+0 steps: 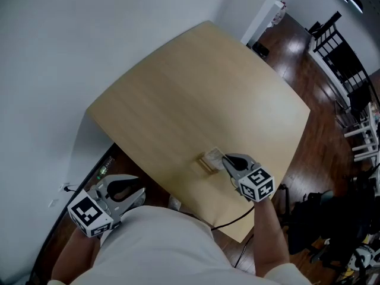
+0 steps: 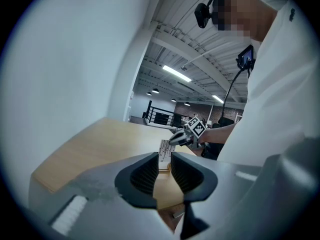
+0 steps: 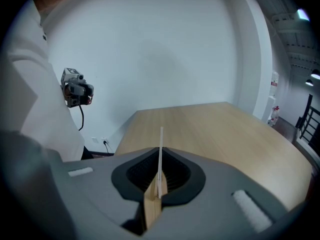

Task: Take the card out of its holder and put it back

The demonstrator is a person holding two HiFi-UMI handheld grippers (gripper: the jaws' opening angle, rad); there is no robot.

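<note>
Pale wooden counter [image 1: 196,88] beside a white wall [image 1: 89,28]: right tongs [image 3: 160,176] pinch the card [image 3: 161,144] upright, edge-on, in line with its holder [image 3: 151,209] just below; left tongs [image 2: 165,171] slightly parted, empty, well apart.

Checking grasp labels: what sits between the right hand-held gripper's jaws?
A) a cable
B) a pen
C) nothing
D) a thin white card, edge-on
D: the right gripper view shows the right hand-held gripper closed on the thin white card, edge-on above the wooden holder.
</note>
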